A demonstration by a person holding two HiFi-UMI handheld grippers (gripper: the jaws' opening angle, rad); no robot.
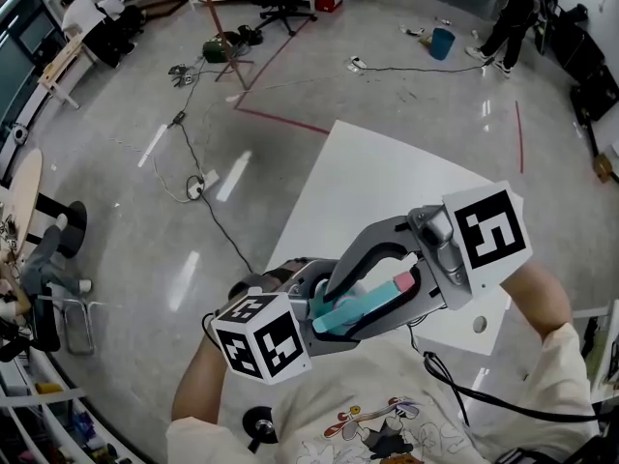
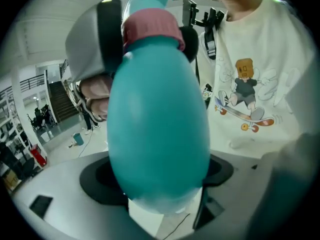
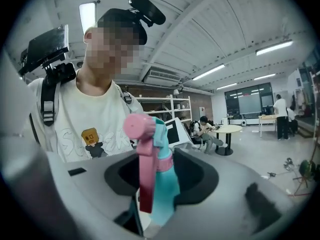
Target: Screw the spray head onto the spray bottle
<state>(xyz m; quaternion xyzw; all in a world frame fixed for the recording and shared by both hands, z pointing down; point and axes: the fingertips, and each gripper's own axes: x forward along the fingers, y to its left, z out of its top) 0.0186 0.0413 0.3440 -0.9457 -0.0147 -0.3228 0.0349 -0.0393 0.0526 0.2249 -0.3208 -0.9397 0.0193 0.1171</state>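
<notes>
the spray bottle, teal in colour, is held in the air between the two grippers, close in front of the person's chest and above the near edge of a white table. the left gripper is clenched on the round body of the bottle. in the left gripper view the body fills the space between its black pads and presses against both of them. the spray head sits on the neck of the bottle. it has a teal top, a pink nozzle and a long pink trigger that hangs down beside the neck. how far it is screwed down, i cannot tell.

the right gripper comes from the other side and grasps the head at its pink collar. in the left gripper view its dark pads stand on both sides of this collar and touch it.

in the head view the bottle lies nearly level, with the body toward the left gripper and the collar toward the right one. the marker cube of each gripper is turned toward the camera. the person wears a cream shirt with a cartoon print.
</notes>
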